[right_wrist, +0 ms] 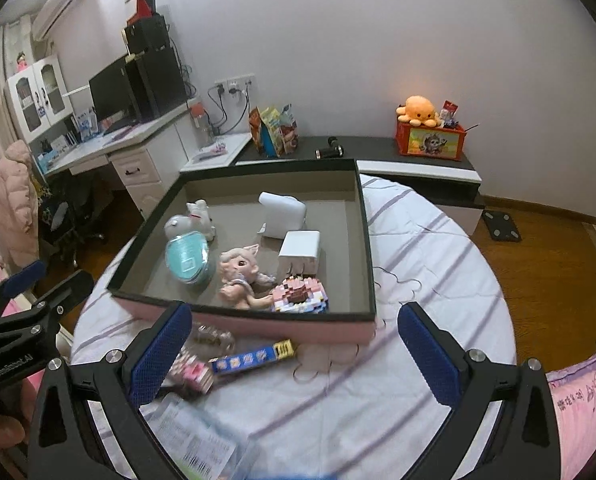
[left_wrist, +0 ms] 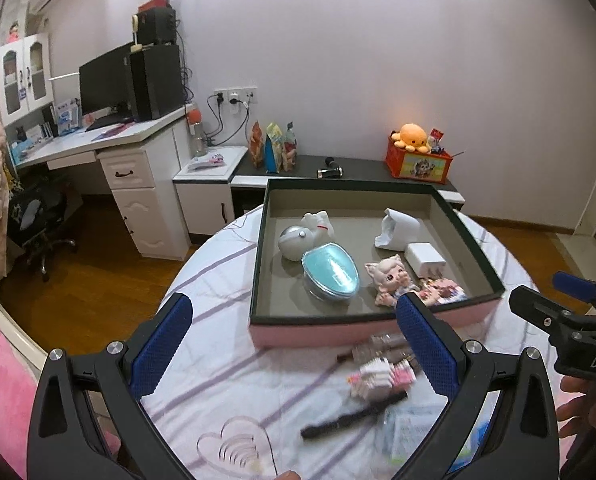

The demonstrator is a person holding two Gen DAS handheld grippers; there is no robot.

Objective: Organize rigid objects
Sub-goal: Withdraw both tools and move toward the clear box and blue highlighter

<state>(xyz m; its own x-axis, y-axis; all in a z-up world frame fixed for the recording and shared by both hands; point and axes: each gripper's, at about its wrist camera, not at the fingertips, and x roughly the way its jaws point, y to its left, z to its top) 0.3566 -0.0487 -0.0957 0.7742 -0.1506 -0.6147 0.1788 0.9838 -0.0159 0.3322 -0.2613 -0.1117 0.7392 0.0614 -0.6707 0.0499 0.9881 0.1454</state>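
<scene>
A pink box (left_wrist: 378, 330) (right_wrist: 257, 322) with a dark rim sits on the round table. Inside lie a teal oval case (left_wrist: 330, 272) (right_wrist: 187, 260), a doll figure (left_wrist: 390, 280) (right_wrist: 239, 276), a white charger (left_wrist: 424, 258) (right_wrist: 300, 254), a white cat figure (left_wrist: 318, 224) and a pink brick model (right_wrist: 300, 294). In front of the box lie a pink block toy (left_wrist: 382, 378) (right_wrist: 191, 372), a blue-yellow bar (right_wrist: 253, 356), a clear bottle (right_wrist: 213, 338) and a black strip (left_wrist: 352, 414). My left gripper (left_wrist: 293, 348) and right gripper (right_wrist: 293, 356) are both open and empty above these.
A plastic packet (right_wrist: 193, 440) lies at the table's near edge. The tablecloth (left_wrist: 225, 360) is white with purple stripes. A low cabinet (left_wrist: 350, 172) with snack bags and an orange toy box stands behind. A desk (left_wrist: 97, 140) with a monitor is at left.
</scene>
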